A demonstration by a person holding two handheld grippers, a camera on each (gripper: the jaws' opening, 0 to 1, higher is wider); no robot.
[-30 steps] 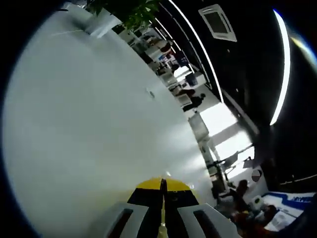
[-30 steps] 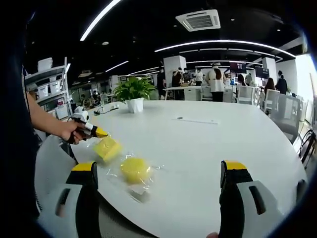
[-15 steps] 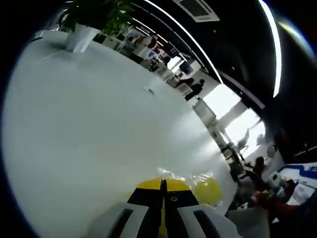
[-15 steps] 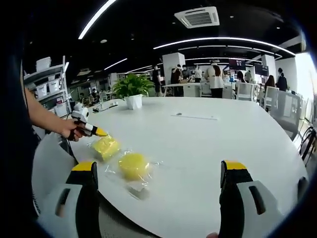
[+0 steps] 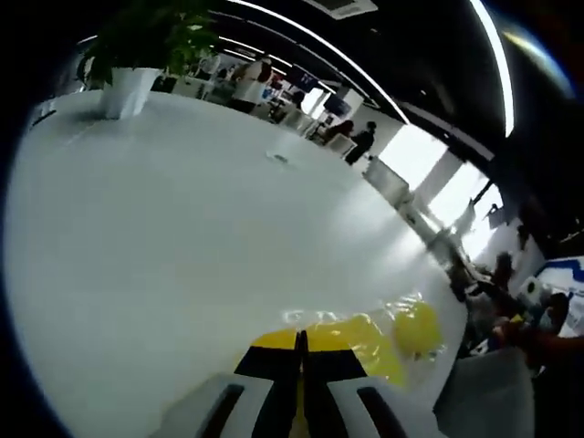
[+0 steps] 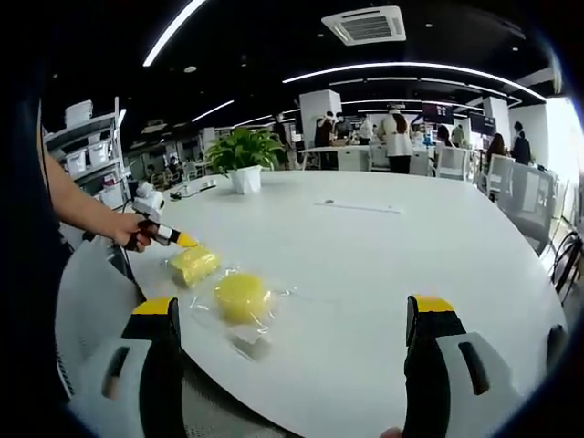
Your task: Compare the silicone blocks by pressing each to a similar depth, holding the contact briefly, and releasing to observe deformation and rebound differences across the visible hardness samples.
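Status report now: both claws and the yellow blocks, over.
Left claw shut, tip at the near block, contact unclear. Right claw open, holding nothing. Round block untouched in its clear bag. Nothing in the way.

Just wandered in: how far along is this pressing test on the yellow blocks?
It looks barely begun. The left tongs, shut, sit by the squarish yellow block, and contact can't be confirmed. The round yellow block lies untouched in its wrapper. The right tongs wait open.
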